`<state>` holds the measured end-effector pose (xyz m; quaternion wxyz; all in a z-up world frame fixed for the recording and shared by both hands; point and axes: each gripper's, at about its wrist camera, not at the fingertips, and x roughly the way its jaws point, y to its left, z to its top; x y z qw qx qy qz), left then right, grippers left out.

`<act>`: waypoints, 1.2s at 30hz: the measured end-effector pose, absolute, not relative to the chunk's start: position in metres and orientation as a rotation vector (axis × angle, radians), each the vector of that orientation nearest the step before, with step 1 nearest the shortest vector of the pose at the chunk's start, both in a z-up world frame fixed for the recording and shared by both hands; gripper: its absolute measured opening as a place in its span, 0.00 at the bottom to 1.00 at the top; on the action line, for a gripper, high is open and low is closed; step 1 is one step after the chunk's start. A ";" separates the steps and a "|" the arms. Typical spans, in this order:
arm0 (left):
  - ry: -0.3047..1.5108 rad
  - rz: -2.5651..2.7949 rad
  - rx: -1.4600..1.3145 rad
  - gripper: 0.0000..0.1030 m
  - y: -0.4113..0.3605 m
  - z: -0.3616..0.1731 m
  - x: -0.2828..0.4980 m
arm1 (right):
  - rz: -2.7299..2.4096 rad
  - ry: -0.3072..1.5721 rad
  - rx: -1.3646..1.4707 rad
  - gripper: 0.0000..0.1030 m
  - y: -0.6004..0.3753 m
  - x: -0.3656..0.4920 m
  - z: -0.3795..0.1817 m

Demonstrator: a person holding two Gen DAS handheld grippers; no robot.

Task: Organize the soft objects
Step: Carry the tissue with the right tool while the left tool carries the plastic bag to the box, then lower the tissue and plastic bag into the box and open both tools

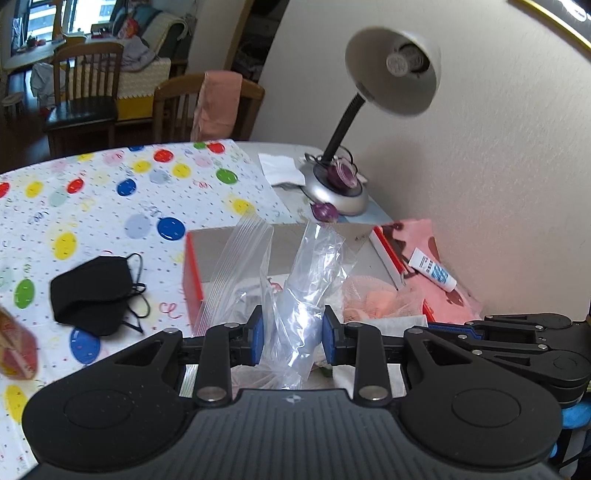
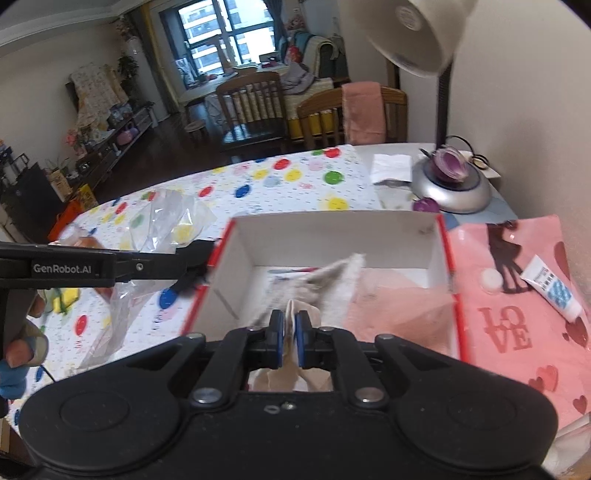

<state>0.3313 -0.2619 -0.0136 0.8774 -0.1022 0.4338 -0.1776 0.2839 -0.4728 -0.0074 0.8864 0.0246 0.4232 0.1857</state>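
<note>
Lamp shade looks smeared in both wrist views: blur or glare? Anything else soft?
Left wrist view: lamp shade edges smeared, motion blur, not glare; black mask fairly sharp. Right wrist view: the shade and the cloth in the right gripper blur; table edges bow.

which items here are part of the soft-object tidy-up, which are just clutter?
In the job:
left hand-held gripper pinching clear plastic bag
right hand-held gripper shut on pale cloth
open box
black face mask

Lying about:
desk lamp
small tube
pink LOVE bag
</note>
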 end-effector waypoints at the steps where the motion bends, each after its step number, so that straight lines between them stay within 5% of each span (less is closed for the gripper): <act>1: 0.915 -0.368 -0.217 0.29 -0.265 -0.015 0.336 | 0.375 0.882 0.052 0.07 -0.479 0.286 -0.010; 15: 0.990 -0.387 -0.189 0.29 -0.320 -0.037 0.404 | 0.306 0.849 0.128 0.06 -0.518 0.326 -0.027; 36: 1.140 -0.366 -0.187 0.34 -0.318 -0.111 0.418 | 0.387 0.935 0.132 0.21 -0.507 0.321 -0.053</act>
